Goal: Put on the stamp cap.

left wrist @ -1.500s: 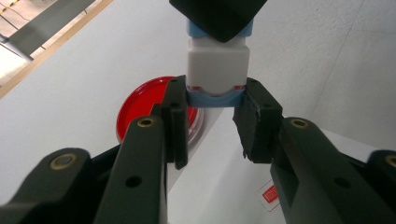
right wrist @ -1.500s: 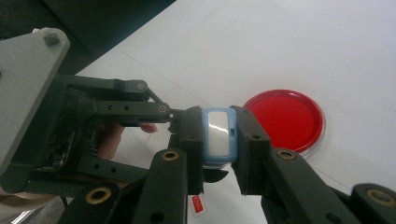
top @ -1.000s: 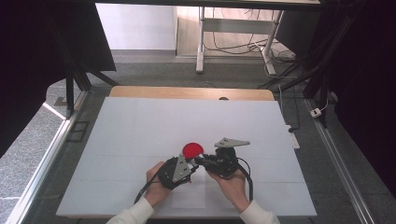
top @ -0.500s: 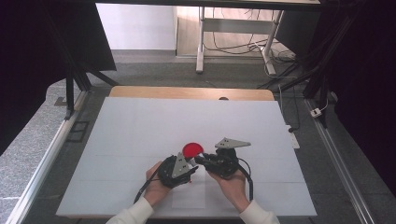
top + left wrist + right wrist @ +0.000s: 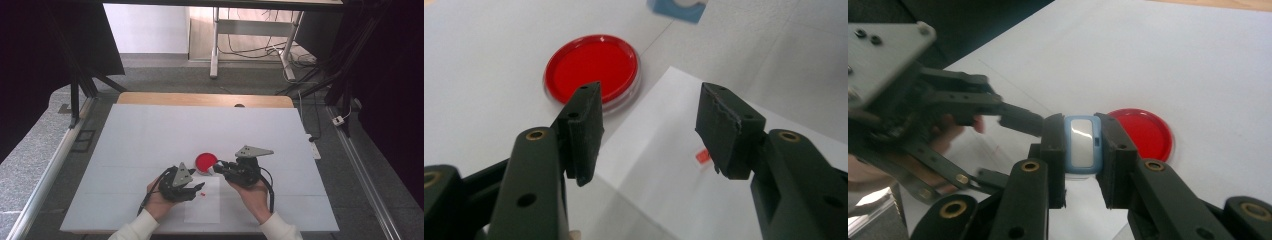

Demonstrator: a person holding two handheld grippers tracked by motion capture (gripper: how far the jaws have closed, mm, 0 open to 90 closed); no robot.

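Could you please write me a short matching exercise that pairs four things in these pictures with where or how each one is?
Things:
1. red dish
2. blue and white block
3. sheet of paper
4. left gripper

States:
A. open, nothing between its jaws
B. flat on the table, bearing a small red mark
C. clamped in the right gripper
D. on the table beside the paper's far corner

Pairs: 1-D, 2-C, 3-B, 4-A

High view: even, diffuse light on the white table (image 5: 150, 135); surroundings beyond it dark, bright floor patch past its far edge. Shadows at the table faint. Left gripper view: jaws sharp, red dish (image 5: 592, 66) behind them slightly soft, pale sheen on its rim. Right gripper view: foreground blurred, table overexposed.
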